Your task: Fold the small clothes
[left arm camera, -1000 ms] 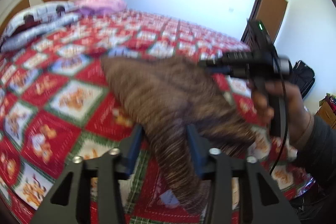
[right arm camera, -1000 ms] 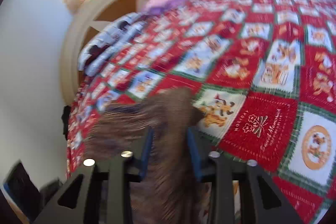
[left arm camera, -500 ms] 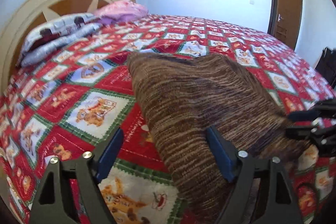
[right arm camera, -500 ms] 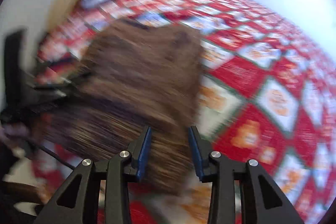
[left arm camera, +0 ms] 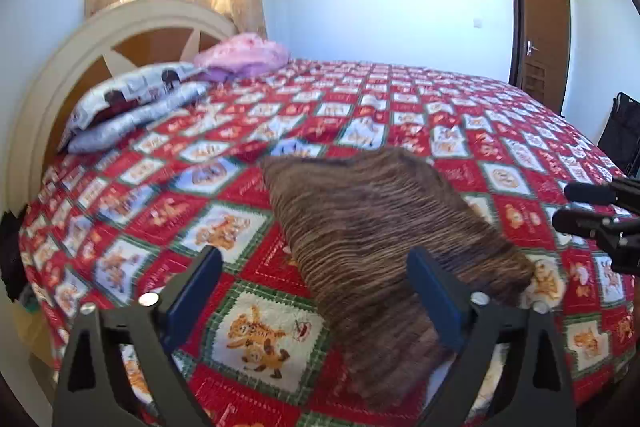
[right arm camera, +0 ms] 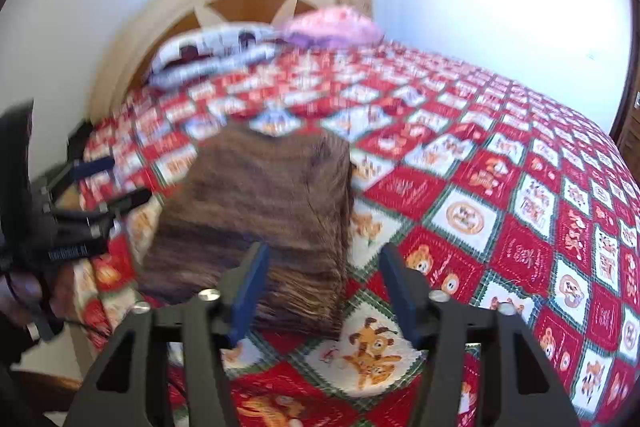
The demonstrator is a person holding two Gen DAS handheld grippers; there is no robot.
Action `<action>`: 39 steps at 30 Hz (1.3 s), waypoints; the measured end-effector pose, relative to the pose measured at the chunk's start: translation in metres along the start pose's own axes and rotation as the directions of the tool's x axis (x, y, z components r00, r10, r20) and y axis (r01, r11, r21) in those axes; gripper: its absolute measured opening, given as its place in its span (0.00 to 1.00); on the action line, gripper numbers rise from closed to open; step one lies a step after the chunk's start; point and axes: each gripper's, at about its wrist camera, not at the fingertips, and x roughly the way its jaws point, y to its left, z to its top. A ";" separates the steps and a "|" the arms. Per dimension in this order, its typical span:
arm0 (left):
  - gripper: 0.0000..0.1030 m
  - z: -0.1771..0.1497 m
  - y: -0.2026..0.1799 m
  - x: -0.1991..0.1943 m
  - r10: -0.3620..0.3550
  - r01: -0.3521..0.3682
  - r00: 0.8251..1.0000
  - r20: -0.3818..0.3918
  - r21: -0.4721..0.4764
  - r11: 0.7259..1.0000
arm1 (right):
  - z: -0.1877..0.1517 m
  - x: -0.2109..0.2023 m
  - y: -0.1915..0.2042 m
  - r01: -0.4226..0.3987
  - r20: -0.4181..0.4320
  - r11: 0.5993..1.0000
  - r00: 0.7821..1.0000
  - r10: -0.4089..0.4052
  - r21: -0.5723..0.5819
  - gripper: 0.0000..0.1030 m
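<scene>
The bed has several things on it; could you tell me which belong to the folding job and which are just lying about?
Part of the job:
- brown striped garment, lying folded on the quilt
- left gripper, jaws just opened, clear of the cloth
- right gripper, jaws just opened, not gripping

Just lying about:
- grey patterned pillows
- pink bundle
- red patchwork quilt
- headboard

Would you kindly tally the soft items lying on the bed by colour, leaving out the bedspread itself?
Brown striped garment: 1
Pink bundle by the headboard: 1
Grey-white printed pillows: 2, it seems, stacked
Total: 4
</scene>
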 end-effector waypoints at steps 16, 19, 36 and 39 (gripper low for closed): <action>0.96 0.015 -0.013 -0.034 -0.068 0.069 0.994 0.080 -0.010 0.998 | 0.002 -0.048 0.026 0.034 0.110 0.999 0.993 -0.034 0.000 0.63; 0.96 0.016 -0.012 -0.035 -0.068 0.070 0.994 0.083 -0.014 0.997 | 0.002 -0.051 0.027 0.036 0.115 0.999 0.993 -0.036 0.000 0.63; 0.96 0.018 -0.020 -0.040 -0.064 0.065 0.995 0.079 -0.022 0.998 | 0.000 -0.057 0.027 0.045 0.126 0.999 0.991 -0.045 0.003 0.63; 0.96 0.017 -0.019 -0.039 -0.064 0.065 0.995 0.078 -0.022 0.998 | 0.000 -0.058 0.027 0.048 0.129 0.999 0.990 -0.048 0.005 0.63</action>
